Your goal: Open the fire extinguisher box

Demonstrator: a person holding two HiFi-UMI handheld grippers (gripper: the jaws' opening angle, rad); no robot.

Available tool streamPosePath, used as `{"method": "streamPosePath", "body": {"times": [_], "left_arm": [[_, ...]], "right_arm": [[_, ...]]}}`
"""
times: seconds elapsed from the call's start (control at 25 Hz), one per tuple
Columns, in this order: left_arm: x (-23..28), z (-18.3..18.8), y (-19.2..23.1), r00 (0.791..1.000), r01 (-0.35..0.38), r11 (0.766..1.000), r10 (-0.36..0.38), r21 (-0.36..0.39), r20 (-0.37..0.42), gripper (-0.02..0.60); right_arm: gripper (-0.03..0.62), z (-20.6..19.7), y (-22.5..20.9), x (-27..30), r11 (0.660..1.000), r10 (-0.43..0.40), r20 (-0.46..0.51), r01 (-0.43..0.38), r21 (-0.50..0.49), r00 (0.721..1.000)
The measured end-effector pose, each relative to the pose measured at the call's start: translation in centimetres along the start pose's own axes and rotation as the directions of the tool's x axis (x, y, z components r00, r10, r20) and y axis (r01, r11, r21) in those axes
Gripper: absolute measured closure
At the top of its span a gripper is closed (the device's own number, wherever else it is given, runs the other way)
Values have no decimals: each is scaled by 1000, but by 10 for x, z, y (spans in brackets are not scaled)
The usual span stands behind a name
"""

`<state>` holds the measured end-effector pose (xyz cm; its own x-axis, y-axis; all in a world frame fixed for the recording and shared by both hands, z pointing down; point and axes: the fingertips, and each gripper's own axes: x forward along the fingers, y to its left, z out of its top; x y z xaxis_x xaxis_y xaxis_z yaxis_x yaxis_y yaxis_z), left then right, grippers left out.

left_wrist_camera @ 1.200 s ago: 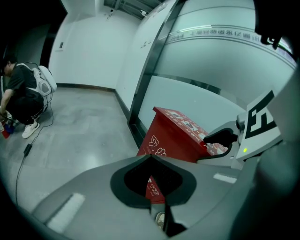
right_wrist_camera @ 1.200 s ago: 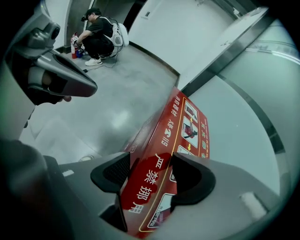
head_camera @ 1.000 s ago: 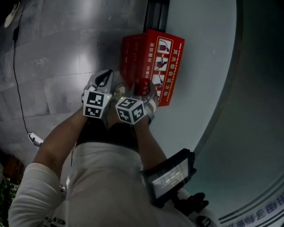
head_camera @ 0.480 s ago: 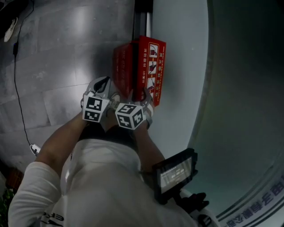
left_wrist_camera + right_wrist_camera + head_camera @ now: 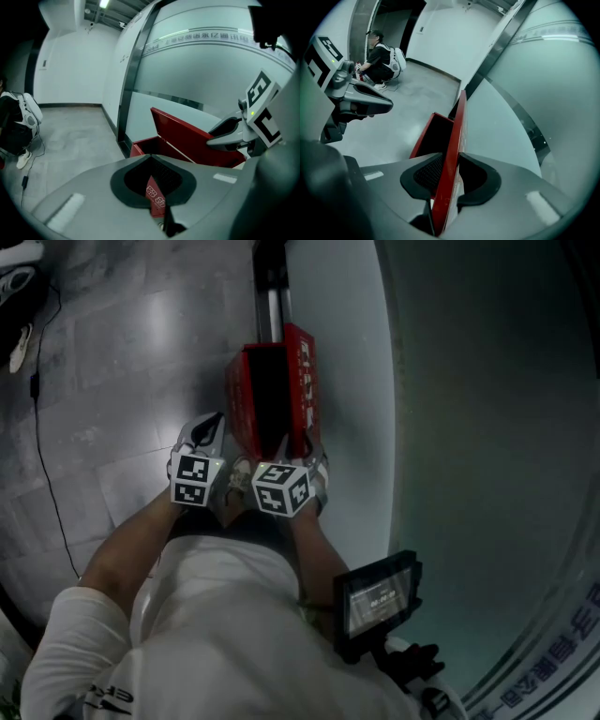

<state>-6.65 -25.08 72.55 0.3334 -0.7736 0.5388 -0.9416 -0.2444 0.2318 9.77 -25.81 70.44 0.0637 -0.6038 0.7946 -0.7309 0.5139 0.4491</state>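
**Carry the lid round its hinge, not straight up**

The fire extinguisher box (image 5: 236,407) stood at the foot of the pale wall (image 5: 347,352), just beyond both grippers, with its dark inside showing. Its lid (image 5: 458,124) was raised almost upright along the box's right side, next to the wall. The right gripper (image 5: 449,174) had its fingers closed on the near edge of that lid, and the red panel ran straight through the slot between them. The left gripper (image 5: 208,427) sat just left of the box. Its fingers were drawn nearly together around a narrow red strip (image 5: 154,198) with white print (most likely an edge of the box's near wall, though the view did not settle that).

By my reading the opening was nearly done, and what remained was the last part of the lid's arc. Doing it well would mean moving the right gripper round the hinge line on the right. Pulling straight up or toward the body could twist the thin panel or slide it out of the grip. The wall was close on the right, so the lid would likely meet it soon, and easing off there would avoid a bang or rebound. The left gripper's best use was steadying the box against tipping or sliding.
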Motion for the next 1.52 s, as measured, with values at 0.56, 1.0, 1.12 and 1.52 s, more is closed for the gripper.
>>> {"method": "streamPosePath", "body": {"times": [0.56, 1.0, 1.12, 1.52], "left_arm": [[1, 45, -70, 997, 66, 994, -69, 87, 33, 580], [16, 55, -93, 995, 96, 987, -99, 128, 14, 580], [20, 54, -89, 995, 99, 986, -100, 131, 6, 580], [20, 57, -86, 995, 104, 984, -104, 142, -9, 580]], "right_arm": [[491, -25, -119, 0, 978, -207, 15, 206, 43, 978], [502, -46, -158, 19, 954, -300, -18, 300, -6, 954], [499, -46, -160, 24, 950, -311, -34, 311, 4, 950], [485, -64, -181, 33, 927, -369, -98, 373, 29, 924]]}}
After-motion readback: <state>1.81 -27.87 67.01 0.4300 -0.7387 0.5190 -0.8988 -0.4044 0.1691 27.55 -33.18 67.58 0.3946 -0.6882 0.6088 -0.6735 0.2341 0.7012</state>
